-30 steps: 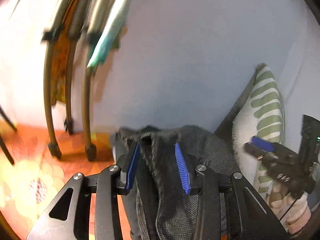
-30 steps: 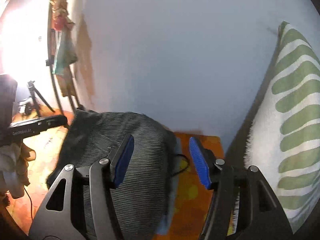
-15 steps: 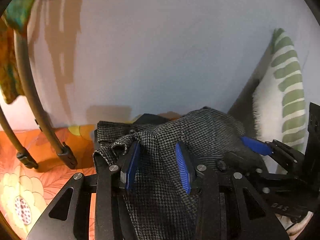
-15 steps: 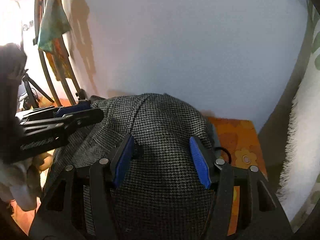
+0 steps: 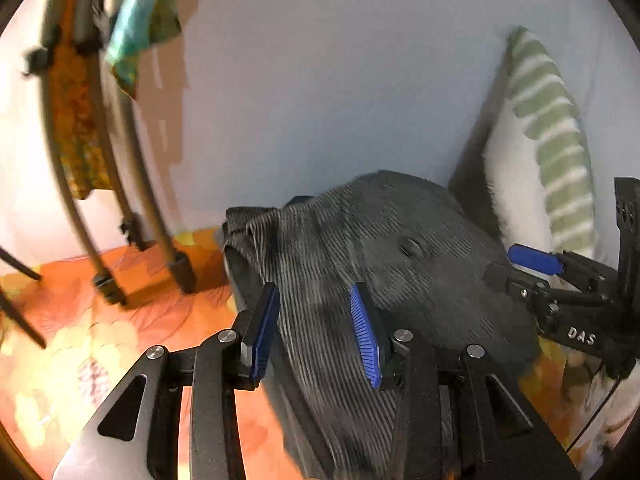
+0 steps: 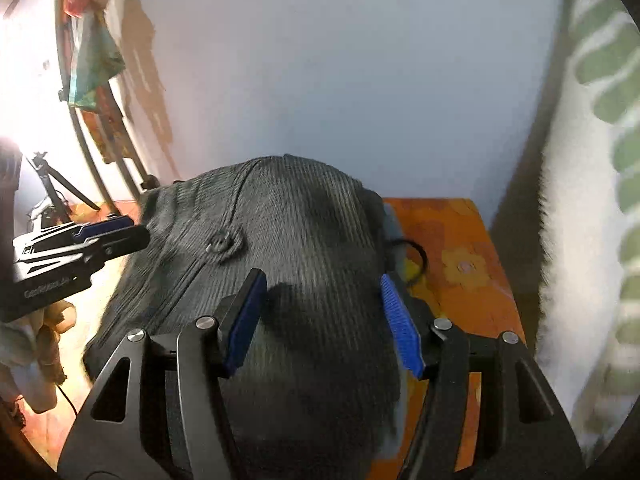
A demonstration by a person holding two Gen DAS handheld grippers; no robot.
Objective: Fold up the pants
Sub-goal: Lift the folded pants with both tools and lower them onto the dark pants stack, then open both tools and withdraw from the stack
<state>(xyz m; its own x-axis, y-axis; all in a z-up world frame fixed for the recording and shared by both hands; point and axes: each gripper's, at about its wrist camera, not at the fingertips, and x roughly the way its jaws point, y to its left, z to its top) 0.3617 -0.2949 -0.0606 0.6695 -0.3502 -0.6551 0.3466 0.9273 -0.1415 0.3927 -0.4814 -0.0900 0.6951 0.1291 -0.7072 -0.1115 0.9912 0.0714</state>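
Pants [image 5: 384,264] of dark houndstooth weave lay bunched in a rounded heap on the orange floral bedspread [image 6: 460,248], close to the pale wall at twelve o'clock, with a green-striped pillow [image 5: 556,140] standing at about two o'clock. A button [image 6: 219,245] showed on the upper face of the cloth.

The left tool [image 5: 316,332] held a fold of the fabric between its blue pads, the gap between them narrow and packed with cloth. The right tool [image 6: 322,320] stood with its pads wide apart, straddling the mound; whether they actually pinched it could not be told.

Compared with a second earlier, the heap had been drawn in under both tools: the right one, which had stood beside the cloth over bare bedspread, now sat squarely over it, and the two tools had come closer together. That suggested a fold was being carried over, with the garment not yet laid flat or smoothed.
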